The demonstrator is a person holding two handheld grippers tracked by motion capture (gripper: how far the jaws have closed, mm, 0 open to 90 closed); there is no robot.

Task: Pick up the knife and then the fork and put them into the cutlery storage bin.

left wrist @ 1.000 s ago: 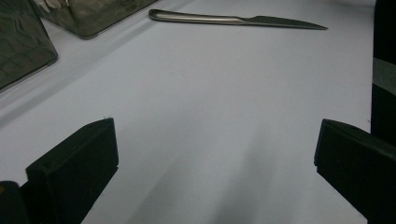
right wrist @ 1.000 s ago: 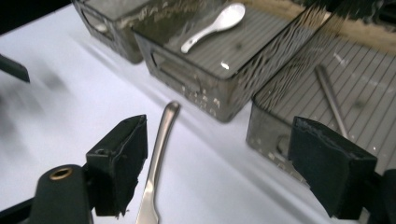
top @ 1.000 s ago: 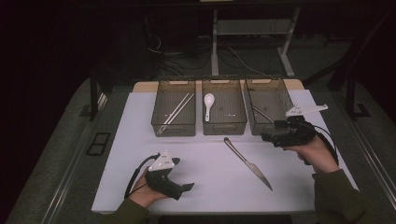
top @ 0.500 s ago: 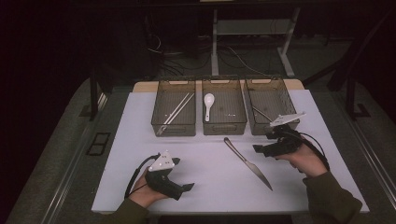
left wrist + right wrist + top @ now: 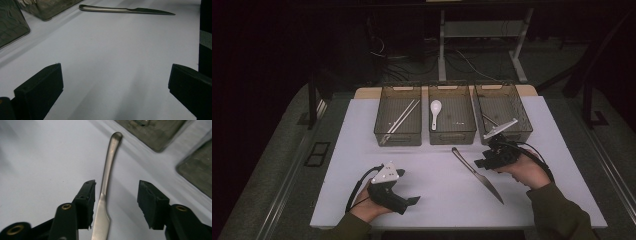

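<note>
A steel table knife lies slantwise on the white table, handle toward the bins. My right gripper is at its handle end. In the right gripper view the knife runs between the two jaws of the gripper. The jaws have just been closing, and the right pad still stands clear of the metal, so the gripper is open. My left gripper rests at the front left, open and with nothing in it. The knife shows far ahead of it.
Three clear bins stand in a row at the back. The left bin holds chopsticks, the middle bin a white spoon. The right bin, just beyond my right hand, holds a thin metal piece.
My right gripper has moved left and down from beside the right bin to the knife's handle, and its jaws have narrowed around it. The left gripper has not moved.
</note>
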